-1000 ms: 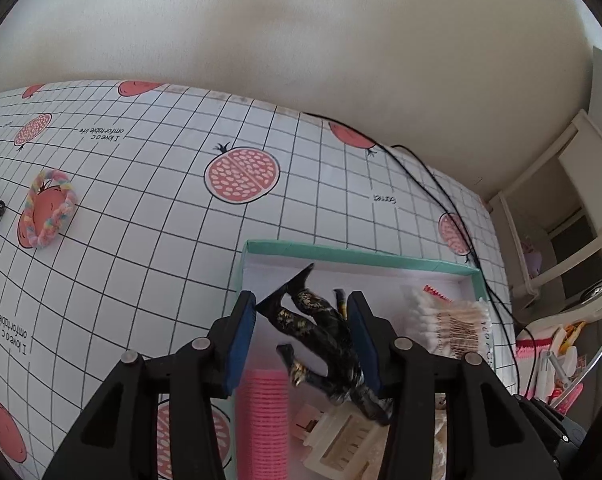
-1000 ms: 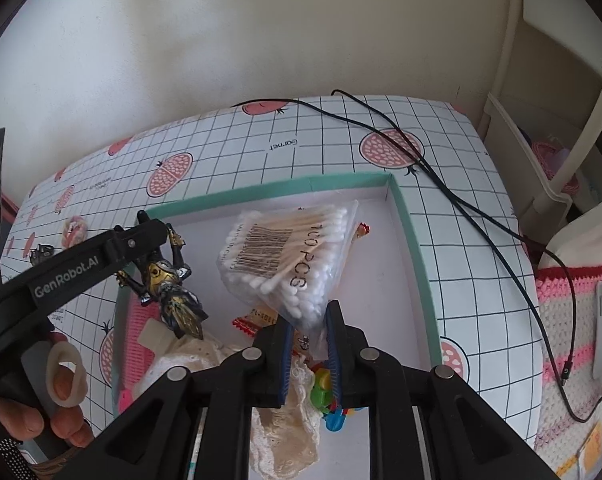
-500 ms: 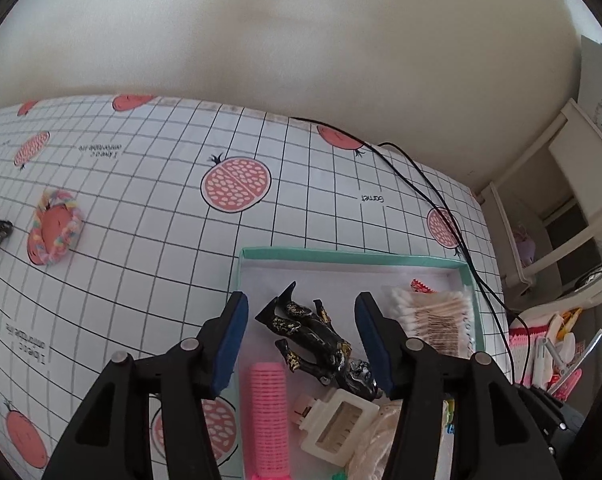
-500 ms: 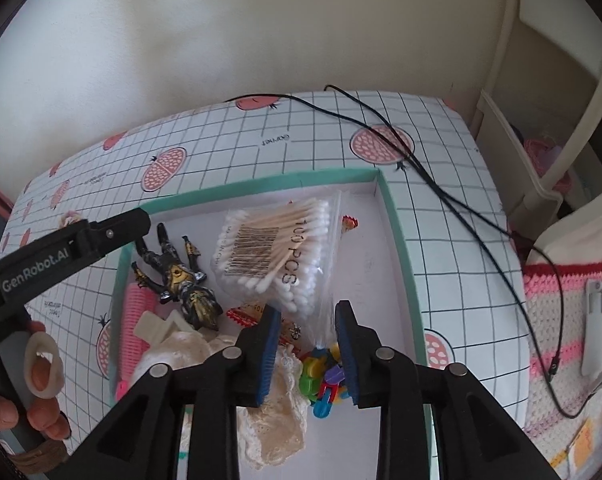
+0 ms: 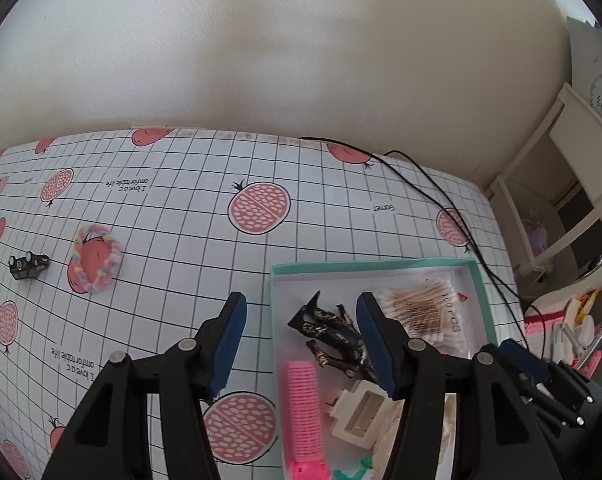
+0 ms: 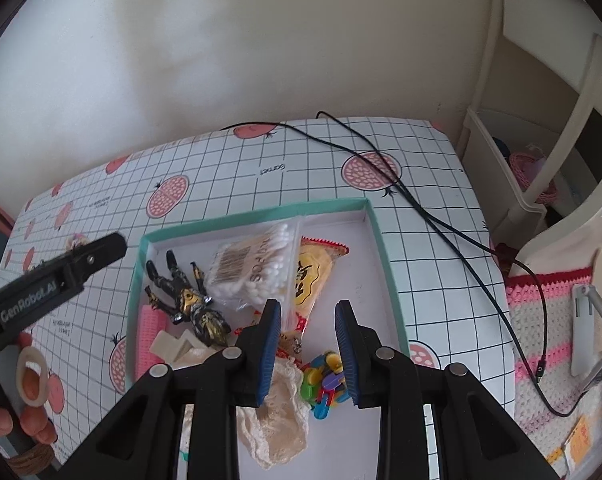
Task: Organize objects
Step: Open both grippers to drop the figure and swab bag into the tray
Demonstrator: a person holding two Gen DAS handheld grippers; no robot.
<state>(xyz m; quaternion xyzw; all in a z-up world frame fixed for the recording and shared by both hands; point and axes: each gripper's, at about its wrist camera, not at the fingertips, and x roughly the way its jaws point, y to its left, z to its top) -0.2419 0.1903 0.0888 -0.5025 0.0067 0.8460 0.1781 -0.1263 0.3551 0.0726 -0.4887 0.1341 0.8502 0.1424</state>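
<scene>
Pomegranate-print grid cloth over the bench (image 5: 189, 216), pale wall behind, black cable (image 5: 441, 188) trailing along the far right.

Left gripper (image 5: 301, 336): fingers spread wide, holding nothing, hovering over the left edge of the teal-rimmed tray (image 5: 381, 266). Right gripper (image 6: 307, 340): fingers likewise released and empty, above the tray's near part.

Still outside the tray, well apart from it on the left: one pastel hair tie (image 5: 97, 258), and just left of that one small black piece (image 5: 29, 267), too small to identify.

Probably light, soft and squashy, that hair tie; no risk of breakage. Best pinched across one side of the ring, not the hollow middle. Likely to flatten under the pads rather than slip.

Inside the tray, counted: one black-and-gold figure (image 5: 333, 332), one bag of cotton swabs (image 5: 421, 312), one pink roller (image 5: 303, 404), one cream clip (image 5: 361, 416), one yellow packet (image 6: 317, 268), one lace cloth (image 6: 277, 420), one cluster of coloured plastic bits (image 6: 327, 376), number unclear.
</scene>
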